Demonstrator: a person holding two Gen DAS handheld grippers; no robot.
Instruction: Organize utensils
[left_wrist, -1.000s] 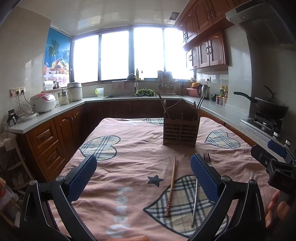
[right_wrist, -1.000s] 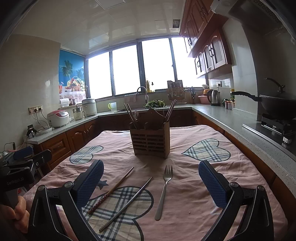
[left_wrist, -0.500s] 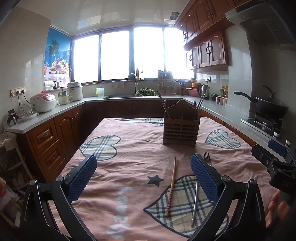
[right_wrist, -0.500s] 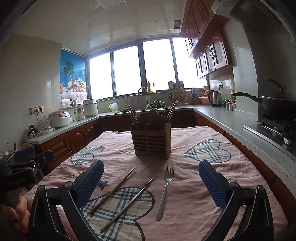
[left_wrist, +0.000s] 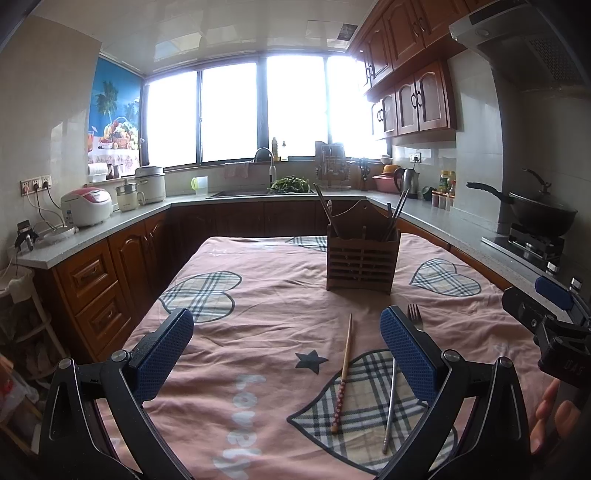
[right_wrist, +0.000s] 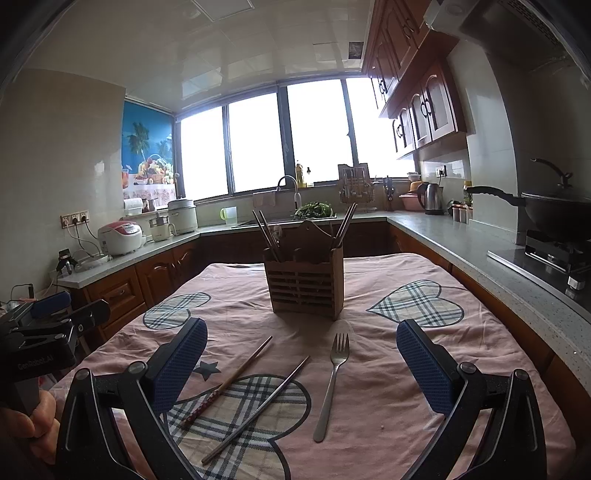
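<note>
A wooden utensil holder (left_wrist: 362, 264) (right_wrist: 303, 282) stands mid-table with several chopsticks upright in it. In front of it lie a wooden chopstick with a red patterned end (left_wrist: 343, 373) (right_wrist: 229, 380), a metal chopstick (left_wrist: 390, 402) (right_wrist: 258, 406) and a metal fork (right_wrist: 332, 384), whose tines show past the left gripper's right finger (left_wrist: 414, 314). My left gripper (left_wrist: 286, 350) is open and empty above the near table. My right gripper (right_wrist: 303, 365) is open and empty, with the fork lying between its fingers.
The table carries a pink cloth (left_wrist: 266, 306) with plaid hearts. Kitchen counters run round three sides, with rice cookers (left_wrist: 86, 205) on the left, a sink (left_wrist: 258, 192) at the back, and a wok on a stove (left_wrist: 535, 218) on the right.
Both grippers stay open. The right wrist view has crept slightly forward and down toward the utensils. The left view is nearly unchanged.
</note>
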